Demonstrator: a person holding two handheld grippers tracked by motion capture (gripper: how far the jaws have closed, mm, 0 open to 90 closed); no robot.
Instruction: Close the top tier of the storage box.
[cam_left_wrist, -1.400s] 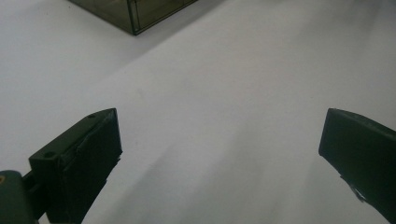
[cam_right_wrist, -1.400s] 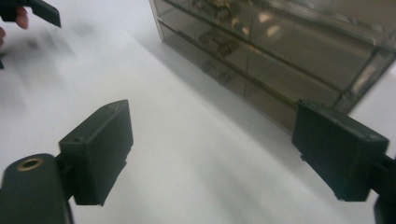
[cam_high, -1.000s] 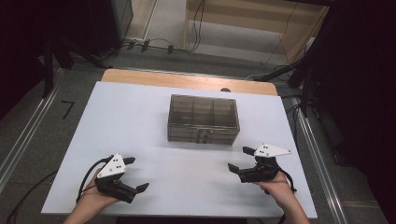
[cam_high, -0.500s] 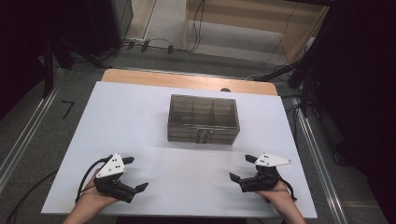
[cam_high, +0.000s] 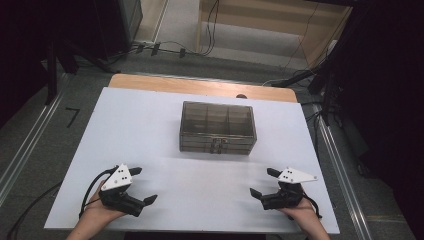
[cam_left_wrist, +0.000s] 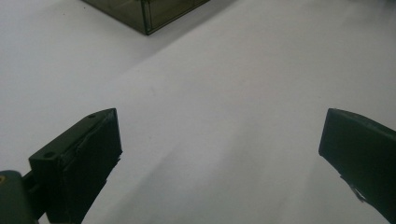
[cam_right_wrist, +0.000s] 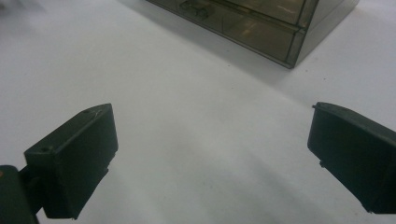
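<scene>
Change, right gripper (cam_high: 263, 183): it sits lower and nearer the table's near edge than a second ago, when it was held higher and closer to the box; its jaws have just been opening and now stand spread wide with nothing between them.
Change, left gripper (cam_high: 143, 185): same spot at the near left as before, jaws spread wide, nothing between them.
Change, box (cam_high: 218, 127): unmoved, lid shut as before.
Box, place: at the middle of the table, toward the far side, well apart from both grippers; smoky see-through plastic, inner compartments visible through the lid, a latch on the near face.
Box, left gripper view: one corner (cam_left_wrist: 147, 14) at the top edge, far beyond the jaws.
Box, right gripper view: near face and right corner (cam_right_wrist: 261, 28) at the top, far beyond the jaws.
Hands: a hand holds each gripper from the bottom edge of the high view; both grippers point inward and toward the box.
Table (cam_high: 140, 125): white, matte top with a bare wooden strip (cam_high: 200, 87) along the far edge; only the box stands on it.
Room: grey floor, cables (cam_high: 165, 47) lying beyond the table, a pale wooden frame (cam_high: 280, 27) at the back, dark drapes at both sides, metal rails along the table's left and right.
</scene>
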